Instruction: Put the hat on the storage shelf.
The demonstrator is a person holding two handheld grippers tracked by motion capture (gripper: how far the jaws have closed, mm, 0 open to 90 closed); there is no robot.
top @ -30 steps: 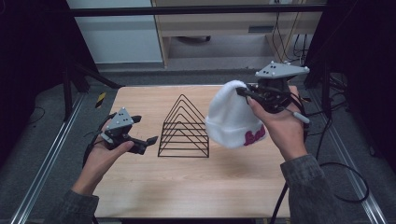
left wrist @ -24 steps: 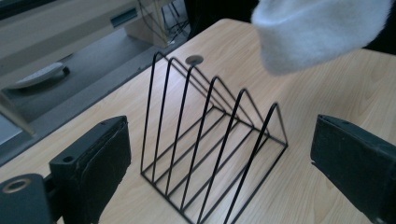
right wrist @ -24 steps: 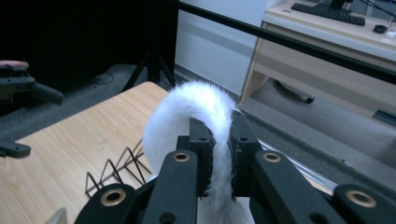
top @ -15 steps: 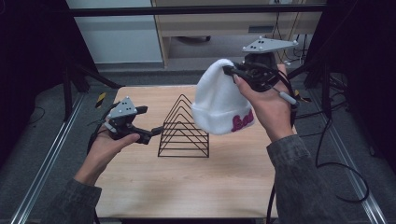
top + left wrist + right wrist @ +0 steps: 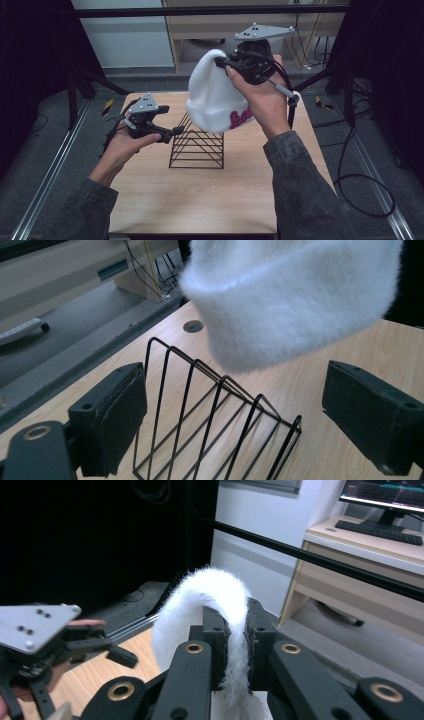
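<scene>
High view: a person works two grippers at a wooden table (image 5: 200, 200); a white hat (image 5: 215, 100) hangs in the air above a black wire rack (image 5: 197, 147).
Hat, place: held up over the rack's far right part, clear of the wires, its brim with pink lettering hanging lowest. In the left gripper view the hat (image 5: 295, 295) hangs just above and beyond the rack (image 5: 215, 425).
Right gripper: the right gripper (image 5: 225, 62) pinches the hat at its top; in the right gripper view its jaws are clamped on a fold of the fluffy knit (image 5: 235, 640), with the fabric squeezed thin between the pads.
Left gripper: the left gripper (image 5: 172, 131) sits low at the rack's left side, pointing toward it. Its jaws stand wide apart and have just been closing a little, with nothing pressed between them; the rack's wires and the hat's lower edge merely show through the gap (image 5: 235, 405).
Rack: a row of triangular wire dividers on a flat base, standing upright on the table.
Handling: the hat looks light, soft and limp, so it will sag and swing from one pinch point, and it cannot break. The fuzzy knit should give good friction, but may snag on the wire tips.
Where to grip: likely the folded brim, the thickest and firmest part; a second hold there by the free gripper would spread the opening and steady the hat.
</scene>
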